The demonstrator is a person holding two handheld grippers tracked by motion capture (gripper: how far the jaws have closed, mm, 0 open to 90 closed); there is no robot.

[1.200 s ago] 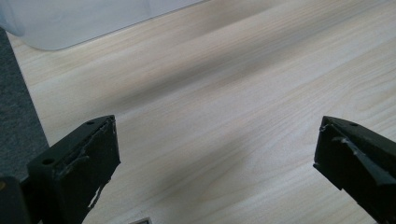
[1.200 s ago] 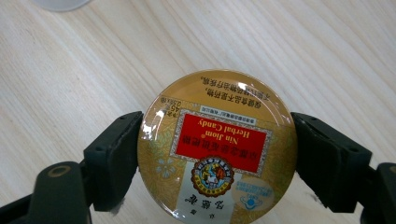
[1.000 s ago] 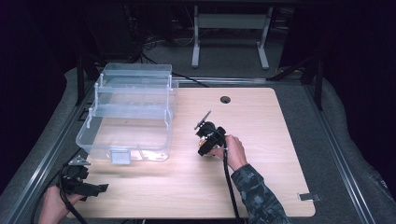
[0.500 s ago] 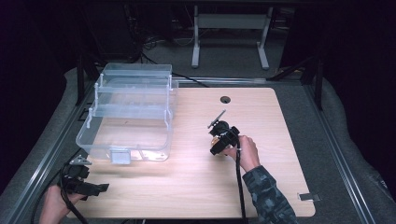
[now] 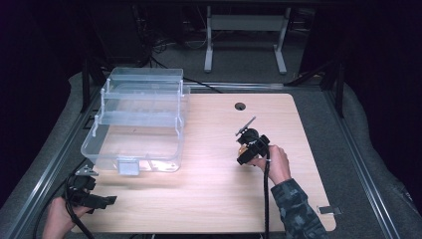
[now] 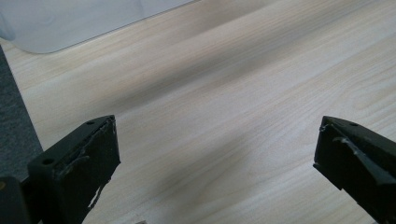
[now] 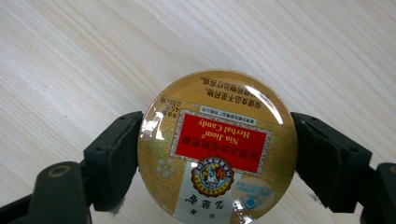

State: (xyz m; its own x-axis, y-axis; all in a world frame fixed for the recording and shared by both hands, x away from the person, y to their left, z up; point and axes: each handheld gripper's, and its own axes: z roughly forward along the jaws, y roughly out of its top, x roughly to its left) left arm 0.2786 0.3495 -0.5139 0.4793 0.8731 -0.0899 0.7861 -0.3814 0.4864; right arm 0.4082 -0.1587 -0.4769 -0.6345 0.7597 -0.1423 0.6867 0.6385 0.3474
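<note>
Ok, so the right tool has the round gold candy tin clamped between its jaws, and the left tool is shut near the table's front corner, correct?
Not quite. The left tool is open: in the left gripper view its jaws stand wide apart with bare table between them. The rest holds: the right tool grips the round gold candy tin by its sides, as the right gripper view shows.

The round candy tin (image 7: 217, 147) looked like metal, its gold printed lid glossy with bright glare. The tabletop (image 5: 214, 199) was pale wood-grain laminate, smooth and matt. The tiered organizer box (image 5: 139, 122) was clear, shiny plastic. The right gripper (image 7: 217, 154) had matt black, scuffed pads (image 7: 114, 156).
</note>
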